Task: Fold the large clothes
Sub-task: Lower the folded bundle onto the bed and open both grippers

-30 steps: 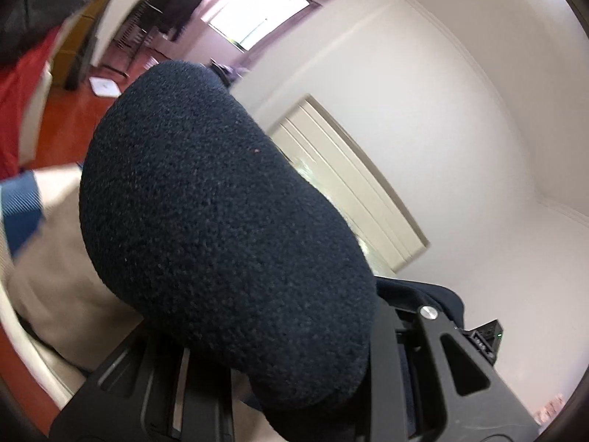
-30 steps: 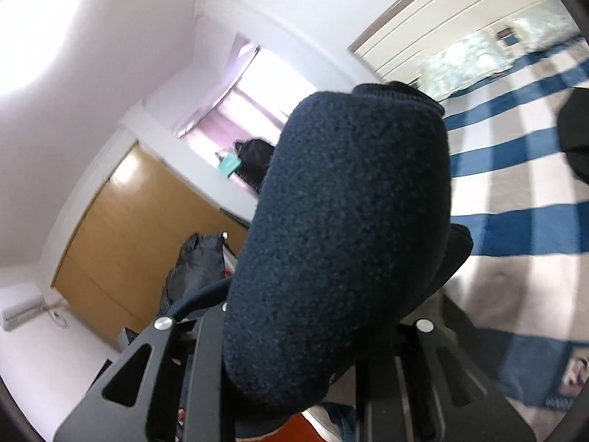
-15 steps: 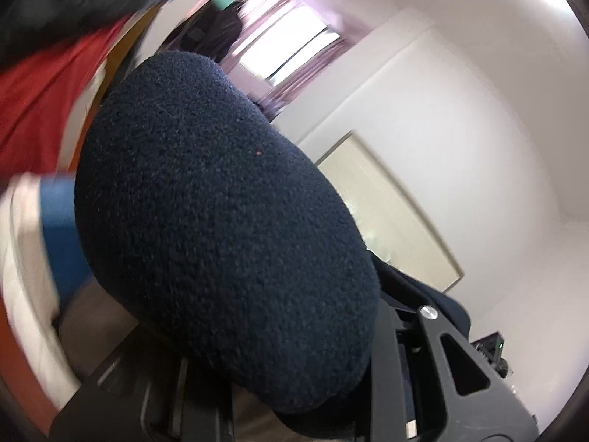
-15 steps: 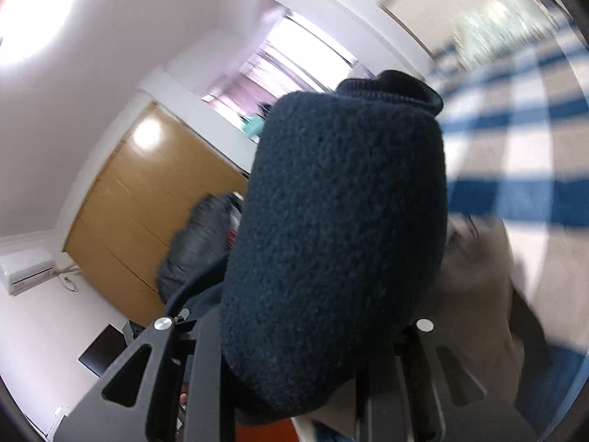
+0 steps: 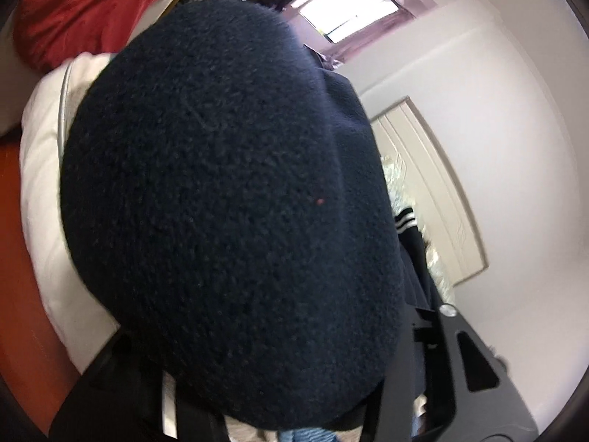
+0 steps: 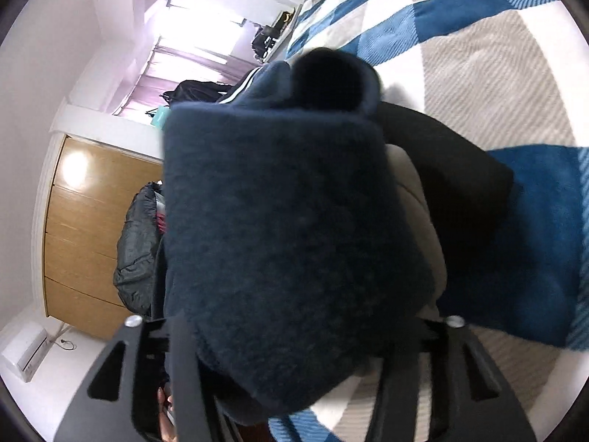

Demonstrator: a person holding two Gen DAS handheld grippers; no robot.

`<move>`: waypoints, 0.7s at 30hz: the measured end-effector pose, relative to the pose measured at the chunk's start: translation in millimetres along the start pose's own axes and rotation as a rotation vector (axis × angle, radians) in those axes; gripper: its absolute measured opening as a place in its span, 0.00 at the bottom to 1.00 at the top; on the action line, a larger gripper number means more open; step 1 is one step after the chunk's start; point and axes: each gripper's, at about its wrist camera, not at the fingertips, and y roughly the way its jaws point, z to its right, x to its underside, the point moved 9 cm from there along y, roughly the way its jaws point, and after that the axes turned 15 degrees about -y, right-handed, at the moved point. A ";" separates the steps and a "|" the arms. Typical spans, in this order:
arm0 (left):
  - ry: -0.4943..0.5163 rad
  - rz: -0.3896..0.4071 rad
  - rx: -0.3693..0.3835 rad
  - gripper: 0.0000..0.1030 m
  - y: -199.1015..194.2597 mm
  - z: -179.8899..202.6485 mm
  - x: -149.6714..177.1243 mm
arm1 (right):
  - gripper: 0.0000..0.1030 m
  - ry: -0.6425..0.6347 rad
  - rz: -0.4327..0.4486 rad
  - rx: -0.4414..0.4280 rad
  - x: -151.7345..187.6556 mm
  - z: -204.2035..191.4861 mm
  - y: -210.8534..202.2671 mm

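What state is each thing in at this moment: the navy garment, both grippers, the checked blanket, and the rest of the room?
Navy fleece garment: bunched, lifted, draped over both grippers.
Left gripper: fingers buried in fleece, apparently shut on it.
Right gripper: likewise wrapped in fleece, apparently shut on it.
Blue checked blanket: spread flat.
Black garment: lying on the blanket.
Wooden wardrobe: closed.
Red fabric: crumpled heap.

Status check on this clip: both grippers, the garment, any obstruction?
Left gripper and right gripper each shut on navy fleece garment. Fleece bunched, blocking both lenses. Striped blanket beneath right.
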 end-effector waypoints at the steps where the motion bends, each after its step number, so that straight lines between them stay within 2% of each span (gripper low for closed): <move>1: 0.029 -0.017 0.000 0.62 -1.4 5.1 -3.3 | 0.59 0.000 -0.012 -0.002 2.2 -4.3 -3.9; 2: 0.053 -0.032 0.000 0.69 -4.4 8.9 -5.1 | 0.73 -0.004 -0.025 -0.001 3.5 -8.0 -9.2; 3: 0.069 -0.037 0.000 0.81 -7.9 10.8 -4.8 | 0.92 -0.008 -0.028 0.001 1.1 -12.2 -16.9; 4: 0.086 -0.049 -0.002 0.87 -14.3 12.9 -4.7 | 0.96 -0.013 -0.010 -0.021 -0.2 -16.8 -29.5; 9: 0.208 -0.046 -0.124 0.88 -48.3 14.6 -0.1 | 0.96 -0.087 0.029 -0.025 -7.9 -32.8 -93.1; 12: 0.352 0.005 -0.184 0.88 -76.4 38.6 13.7 | 0.96 -0.154 0.063 -0.040 -14.7 -52.1 -120.4; 13: 0.397 0.036 -0.195 0.88 -82.5 44.7 7.6 | 0.96 -0.177 0.072 -0.046 -18.5 -63.6 -123.7; 15: 0.489 0.098 -0.200 0.90 -94.4 62.3 -1.7 | 0.96 -0.192 0.076 -0.082 -16.5 -73.7 -123.1; 16: 0.506 0.101 -0.185 0.93 -88.8 62.6 -0.4 | 0.96 -0.200 0.066 -0.117 -20.2 -90.0 -112.6; 20: 0.504 0.019 -0.091 0.93 -59.8 97.9 -4.5 | 0.96 -0.211 0.015 -0.181 -43.9 -132.4 -54.6; 21: 0.505 0.002 -0.067 0.93 -58.0 108.0 9.8 | 0.96 -0.216 0.003 -0.185 -48.6 -139.7 -36.1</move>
